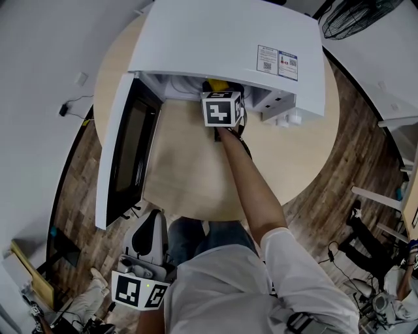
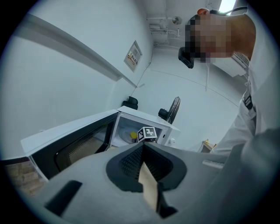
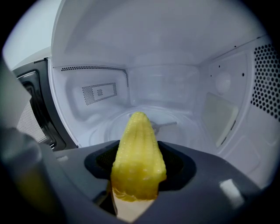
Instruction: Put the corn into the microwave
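Observation:
The white microwave (image 1: 228, 39) stands on the round table, its door (image 1: 124, 150) swung wide to the left. My right gripper (image 1: 221, 98) is at the mouth of the oven, shut on the yellow corn cob (image 3: 138, 157). The cob points tip-first into the white cavity, above the glass turntable (image 3: 105, 127). From the head view only a bit of the corn (image 1: 215, 85) shows beyond the marker cube. My left gripper (image 1: 154, 218) hangs low beside the person's legs, off the table, with its jaws together and nothing in them. In the left gripper view the microwave (image 2: 144, 120) is ahead.
The light wooden table (image 1: 189, 176) has a bare top in front of the microwave. The open door juts past the table's left edge. A black fan (image 1: 356, 16) stands at the back right. Cables and furniture legs lie on the wood floor at the right.

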`<state>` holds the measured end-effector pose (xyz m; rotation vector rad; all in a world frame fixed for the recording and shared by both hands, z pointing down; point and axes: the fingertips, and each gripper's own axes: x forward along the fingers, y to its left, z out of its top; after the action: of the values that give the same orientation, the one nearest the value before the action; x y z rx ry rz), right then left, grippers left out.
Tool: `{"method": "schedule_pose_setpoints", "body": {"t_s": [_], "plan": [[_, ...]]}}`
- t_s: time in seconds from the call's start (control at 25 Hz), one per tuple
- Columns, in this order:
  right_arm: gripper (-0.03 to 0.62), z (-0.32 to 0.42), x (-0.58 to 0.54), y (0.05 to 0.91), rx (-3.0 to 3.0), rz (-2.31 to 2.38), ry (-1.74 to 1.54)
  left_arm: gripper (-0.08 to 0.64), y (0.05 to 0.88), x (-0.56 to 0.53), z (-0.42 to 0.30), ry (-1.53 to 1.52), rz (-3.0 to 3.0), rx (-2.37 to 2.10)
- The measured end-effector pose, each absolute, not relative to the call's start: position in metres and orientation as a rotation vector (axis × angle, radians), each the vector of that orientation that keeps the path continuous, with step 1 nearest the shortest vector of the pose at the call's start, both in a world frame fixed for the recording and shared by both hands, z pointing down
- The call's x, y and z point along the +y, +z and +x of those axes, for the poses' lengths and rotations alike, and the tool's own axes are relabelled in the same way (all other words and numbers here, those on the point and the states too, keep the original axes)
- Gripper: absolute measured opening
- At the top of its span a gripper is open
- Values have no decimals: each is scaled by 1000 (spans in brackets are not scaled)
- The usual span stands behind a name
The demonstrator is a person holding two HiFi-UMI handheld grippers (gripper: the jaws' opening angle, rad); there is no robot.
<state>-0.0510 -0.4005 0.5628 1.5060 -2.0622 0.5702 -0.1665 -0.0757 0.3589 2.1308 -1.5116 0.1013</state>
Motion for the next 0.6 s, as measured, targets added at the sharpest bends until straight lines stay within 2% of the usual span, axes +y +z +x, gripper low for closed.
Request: {"method": "schedule_pose_setpoints", "body": {"t_s": [0.32, 0.6], "plan": [[322, -52, -397, 562, -2084, 1468, 575, -3, 357, -69, -163, 98, 2132, -1509], [336, -51, -390, 558, -2096, 1460, 584, -3, 354, -66, -158, 92, 2142, -1510]]}}
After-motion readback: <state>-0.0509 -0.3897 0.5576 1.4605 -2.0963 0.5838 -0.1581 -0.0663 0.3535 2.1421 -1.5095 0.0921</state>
